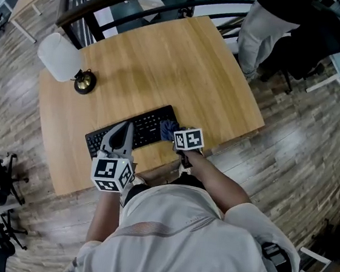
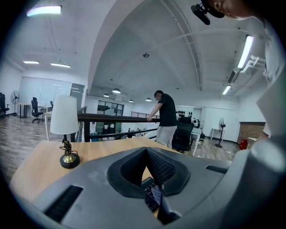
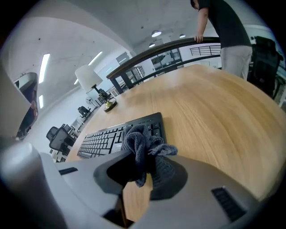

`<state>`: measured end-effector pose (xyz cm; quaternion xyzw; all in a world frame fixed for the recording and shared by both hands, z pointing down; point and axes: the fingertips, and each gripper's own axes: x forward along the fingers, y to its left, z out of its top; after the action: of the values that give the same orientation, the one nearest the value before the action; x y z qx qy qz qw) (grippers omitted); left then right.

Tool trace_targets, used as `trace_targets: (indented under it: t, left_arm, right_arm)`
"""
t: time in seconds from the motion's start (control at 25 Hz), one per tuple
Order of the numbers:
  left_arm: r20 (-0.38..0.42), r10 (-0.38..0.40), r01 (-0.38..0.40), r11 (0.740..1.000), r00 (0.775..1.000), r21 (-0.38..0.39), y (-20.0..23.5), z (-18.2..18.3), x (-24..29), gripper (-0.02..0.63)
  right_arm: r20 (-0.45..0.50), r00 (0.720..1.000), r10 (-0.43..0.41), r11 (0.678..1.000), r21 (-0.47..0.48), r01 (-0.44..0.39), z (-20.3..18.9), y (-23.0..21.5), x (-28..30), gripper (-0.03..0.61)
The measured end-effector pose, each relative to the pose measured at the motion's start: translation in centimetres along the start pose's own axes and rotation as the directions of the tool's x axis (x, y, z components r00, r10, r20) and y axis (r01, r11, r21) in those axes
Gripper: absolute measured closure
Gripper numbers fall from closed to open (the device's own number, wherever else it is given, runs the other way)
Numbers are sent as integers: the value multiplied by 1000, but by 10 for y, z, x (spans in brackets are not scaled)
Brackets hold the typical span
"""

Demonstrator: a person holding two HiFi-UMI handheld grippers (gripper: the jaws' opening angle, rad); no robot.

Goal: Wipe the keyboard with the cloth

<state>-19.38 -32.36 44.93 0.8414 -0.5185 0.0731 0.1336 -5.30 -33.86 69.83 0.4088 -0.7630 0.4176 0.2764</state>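
Two claws are over the keyboard (image 1: 135, 130), which lies aslant near my edge of the table (image 1: 184, 61). My right claw (image 3: 139, 157) is clamped on the cloth (image 3: 142, 142), a dark grey bunch that sticks out past the jaw tips, with a short tail hanging down between them. The cloth sits at the keyboard's right end, over the last keys (whether it presses on them I cannot tell). My left claw (image 2: 146, 151) has its jaws closed tip to tip with nothing between them. In the head view it lies over the keyboard's left half, pointing away from me, and through the gap beneath its jaws I see a few keys. A lamp (image 1: 62, 58) with a white shade stands at the table's far left corner, well apart from the keyboard. Beyond the table a person (image 3: 225, 27) in a dark top leans on a railing (image 3: 165, 46).
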Motion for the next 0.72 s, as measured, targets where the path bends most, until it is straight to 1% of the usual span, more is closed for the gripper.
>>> trace_targets:
  t: [0.28,0.44,0.52,0.6,0.72]
  left_arm:
    - [31,-17,16,1000,999,19,-14,14,7,600]
    - [41,1,-2,1000,999,23,-11,17,1,600]
    - [48,9,-11,1000,999,30,-6,21,-4,600]
    - [58,18,-21,999,998,46,1,28,-10,600]
    - [78,57,-62,996,995,67,17,40,-20,600]
  right_arm:
    - [29,998,-60,998,38,59,3,-43,-21,442]
    - [55,996,-70,997,21,69,8,-44,-34,443]
    - [107,992,-66,998,-18,68,22,-34,-47,445]
    - [183,981,-59,995,-68,72,42,-21,-64,445]
    - [313,948,-51,984,-147,101,82,2,-100,445]
